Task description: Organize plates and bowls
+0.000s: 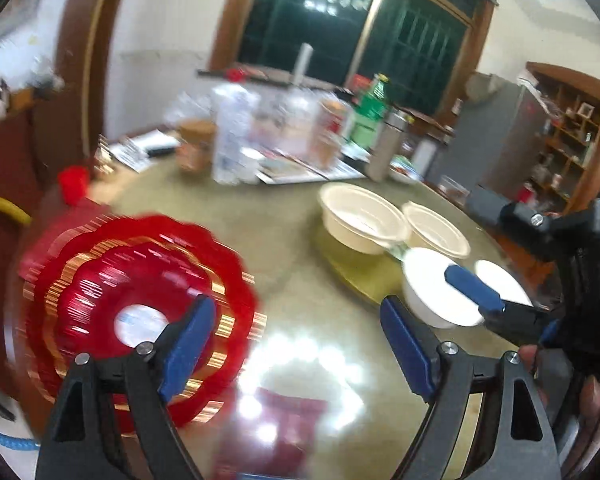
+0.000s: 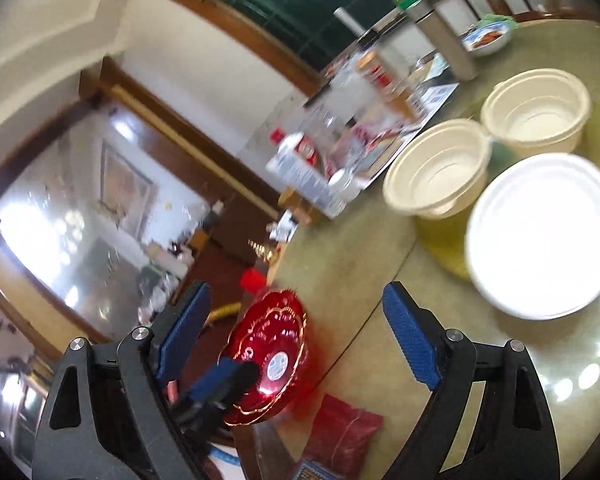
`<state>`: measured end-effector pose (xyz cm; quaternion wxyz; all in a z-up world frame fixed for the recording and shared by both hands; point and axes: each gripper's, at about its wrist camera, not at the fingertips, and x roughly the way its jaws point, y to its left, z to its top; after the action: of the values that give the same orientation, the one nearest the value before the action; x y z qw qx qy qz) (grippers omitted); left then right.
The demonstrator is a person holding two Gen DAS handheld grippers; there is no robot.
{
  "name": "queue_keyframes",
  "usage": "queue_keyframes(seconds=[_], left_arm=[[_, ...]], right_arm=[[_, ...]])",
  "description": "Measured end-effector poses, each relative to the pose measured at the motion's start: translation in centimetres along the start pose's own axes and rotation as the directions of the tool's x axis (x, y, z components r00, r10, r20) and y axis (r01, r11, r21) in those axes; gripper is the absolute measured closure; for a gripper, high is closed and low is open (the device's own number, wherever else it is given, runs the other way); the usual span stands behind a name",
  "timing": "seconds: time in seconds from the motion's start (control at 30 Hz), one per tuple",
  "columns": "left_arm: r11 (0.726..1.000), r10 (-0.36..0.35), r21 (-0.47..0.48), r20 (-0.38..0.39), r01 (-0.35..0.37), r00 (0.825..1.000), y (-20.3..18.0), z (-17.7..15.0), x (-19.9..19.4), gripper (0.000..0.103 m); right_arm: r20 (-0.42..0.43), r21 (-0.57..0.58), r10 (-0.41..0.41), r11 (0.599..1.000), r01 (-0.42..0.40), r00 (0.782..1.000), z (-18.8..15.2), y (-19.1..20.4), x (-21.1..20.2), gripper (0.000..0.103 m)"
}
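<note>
Red and gilt-edged, the scalloped plate (image 1: 140, 312) sits near the table (image 1: 300, 320) edge, well apart from the cream bowls (image 1: 362, 218) and white bowls (image 2: 540, 236). We judge it light, stiff and slippery; its rim offers the best hold. Our left gripper (image 1: 296, 344) and right gripper (image 2: 296, 332) both gape wide, empty.

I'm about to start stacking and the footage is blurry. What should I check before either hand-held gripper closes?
1. Left hand-held gripper open: ok.
2. Right hand-held gripper open: ok.
3. Either one holding anything: no, ok.
4. Red plate sits flat on the table: cannot tell, motion blur.
5. Two cream bowls upright and empty: ok.
6. White bowl near the right one, nothing on it: ok.
</note>
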<state>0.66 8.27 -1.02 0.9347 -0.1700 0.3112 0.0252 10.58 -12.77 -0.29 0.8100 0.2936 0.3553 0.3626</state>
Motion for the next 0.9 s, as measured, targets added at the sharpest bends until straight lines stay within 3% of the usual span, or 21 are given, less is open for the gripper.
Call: queue_keyframes(seconds=[0.17,0.33,0.47,0.67,0.9], left_arm=[[0.999,-0.052,-0.011,-0.063,0.052,0.997,-2.5,0.0,2.5,0.018],[0.998,-0.058,0.004,-0.075,0.059,0.995,-5.3,0.4,4.7,0.018],[0.997,-0.07,0.008,-0.092,0.071,0.993,-7.2,0.6,6.0,0.017],[0.995,-0.1,-0.041,-0.178,0.094,0.979,-8.7,1.1,9.1,0.016],[0.997,-0.077,-0.044,-0.226,0.068,0.971,-9.7,1.0,11.2,0.016]], right_arm=[[0.064,0.02,-0.032,0.999,0.031,0.997,1.4,-1.6,-4.1,0.015],[0.109,0.122,-0.069,0.991,0.056,0.992,2.6,-5.6,-7.1,0.015],[0.1,0.219,-0.09,0.974,0.067,0.991,2.7,-8.7,-8.5,0.015],[0.045,0.325,-0.111,0.941,0.09,0.993,2.4,-12.0,-8.6,0.015],[0.022,0.445,-0.139,0.888,0.115,0.99,2.3,-14.6,-8.6,0.015]])
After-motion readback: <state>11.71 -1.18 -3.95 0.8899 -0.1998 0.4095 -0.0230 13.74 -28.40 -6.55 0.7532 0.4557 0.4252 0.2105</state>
